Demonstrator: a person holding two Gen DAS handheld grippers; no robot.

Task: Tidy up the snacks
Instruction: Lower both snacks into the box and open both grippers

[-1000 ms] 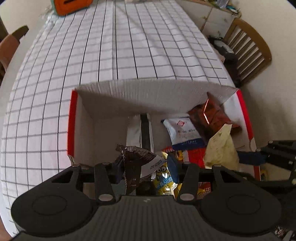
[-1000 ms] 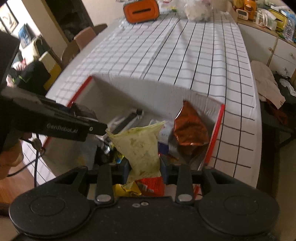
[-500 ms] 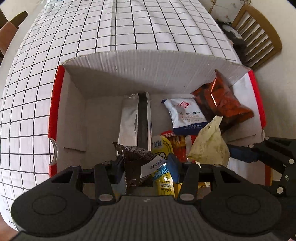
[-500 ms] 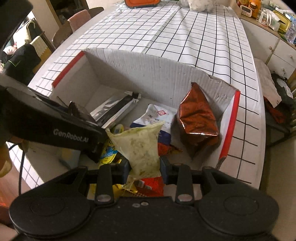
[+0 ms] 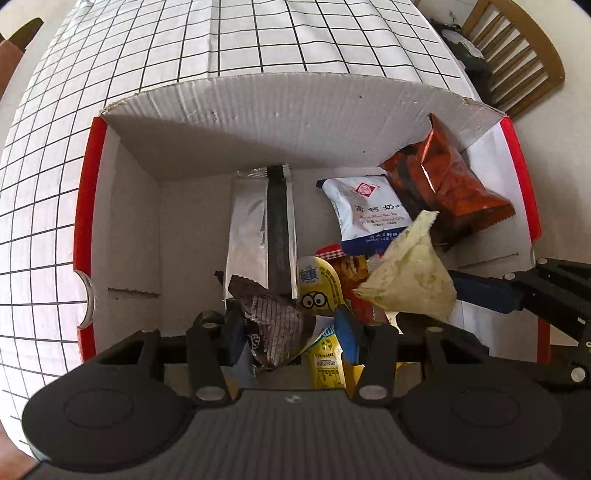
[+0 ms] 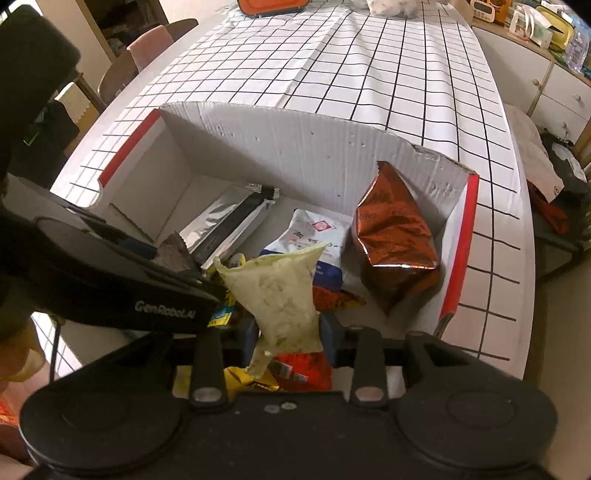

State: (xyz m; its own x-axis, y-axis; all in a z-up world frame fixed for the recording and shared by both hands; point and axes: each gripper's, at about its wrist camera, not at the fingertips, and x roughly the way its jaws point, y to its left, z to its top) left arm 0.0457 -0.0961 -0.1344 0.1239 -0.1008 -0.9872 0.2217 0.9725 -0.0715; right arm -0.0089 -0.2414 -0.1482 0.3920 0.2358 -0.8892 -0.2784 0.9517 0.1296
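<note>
**Two packets held over the snack box**

The dark wrapper sits clamped between the fingers of the left gripper, crumpled, above the near edge of the box. The pale green packet is pinched low down by the right gripper, its wider top fanning upward; in the left view the same packet hangs over the right half of the box, with the right gripper reaching in from the right edge.

Inside the box, a silver pack with a dark seam lies lengthwise against the far wall, near the middle. Just right of it lies a white and blue bag, and a copper-red bag leans in the far right corner, touching the white one. A yellow minion pouch lies just beyond the left gripper, between the two held packets, partly over a red packet. The left part of the box floor shows bare cardboard.

The box has red side rims and stands at the near edge of the table, on a white cloth with a black grid. An orange case rests at the far edge. A wooden chair stands off the table's right side.
</note>
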